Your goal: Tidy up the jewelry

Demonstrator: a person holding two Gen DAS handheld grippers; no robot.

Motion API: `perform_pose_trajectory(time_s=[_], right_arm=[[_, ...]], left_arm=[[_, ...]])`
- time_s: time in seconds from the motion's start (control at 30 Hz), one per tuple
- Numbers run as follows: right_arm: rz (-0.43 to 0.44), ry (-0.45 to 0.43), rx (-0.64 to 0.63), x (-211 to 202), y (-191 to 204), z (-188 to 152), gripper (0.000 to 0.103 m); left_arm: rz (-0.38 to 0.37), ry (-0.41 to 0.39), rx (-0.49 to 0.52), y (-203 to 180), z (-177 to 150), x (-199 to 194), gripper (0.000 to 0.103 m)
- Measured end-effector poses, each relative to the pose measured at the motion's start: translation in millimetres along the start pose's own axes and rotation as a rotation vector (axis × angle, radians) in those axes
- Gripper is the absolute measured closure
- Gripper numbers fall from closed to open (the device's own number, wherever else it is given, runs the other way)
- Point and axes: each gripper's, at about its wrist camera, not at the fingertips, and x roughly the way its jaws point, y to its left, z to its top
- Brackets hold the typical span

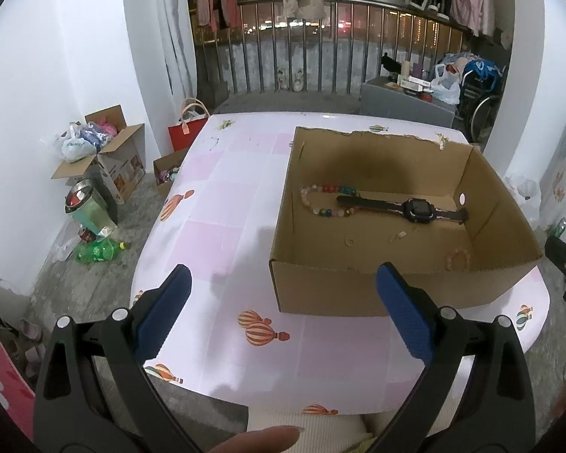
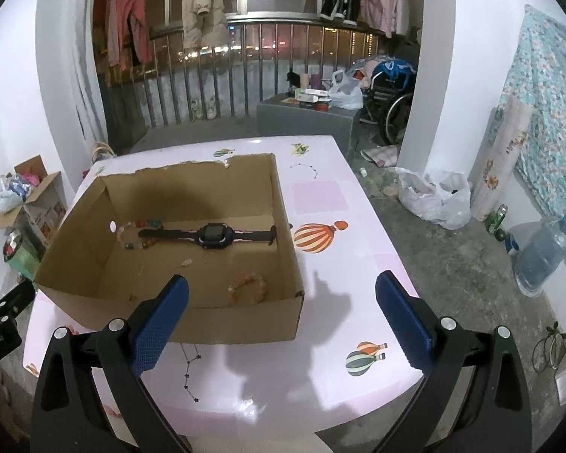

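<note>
Both grippers spread wide and empty, hovering before the cardboard box on the desk.

Right gripper, lower frame, sits nearer the orange bracelet by the near wall; beyond, the watch lies crosswise, overlapping the colourful bracelet. Left gripper faces the box's left corner.

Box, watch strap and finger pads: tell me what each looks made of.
Box: brown corrugated cardboard, matte, with a torn back rim. Watch strap: dark and matte, likely rubber or silicone. Pads on the fingers: blue, with a fine grid texture, probably rubber.
</note>
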Motion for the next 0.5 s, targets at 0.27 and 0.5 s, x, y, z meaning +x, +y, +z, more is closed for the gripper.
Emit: perform_pose_trajectory(time_s=[0.27,0.5], right_arm=[[0.002,-0.016,0.013,-0.5,-4.0,-2.2,0.006],[0.008,-0.023,0.011,-2.2,-3.5,-2.7,0.006]], left_arm=[[-0.006,-0.043,-0.009,3.0,-5.2,3.6,0.008],[-0.013,-0.055,-0.015,4.9,-5.8,2.9,0.008]])
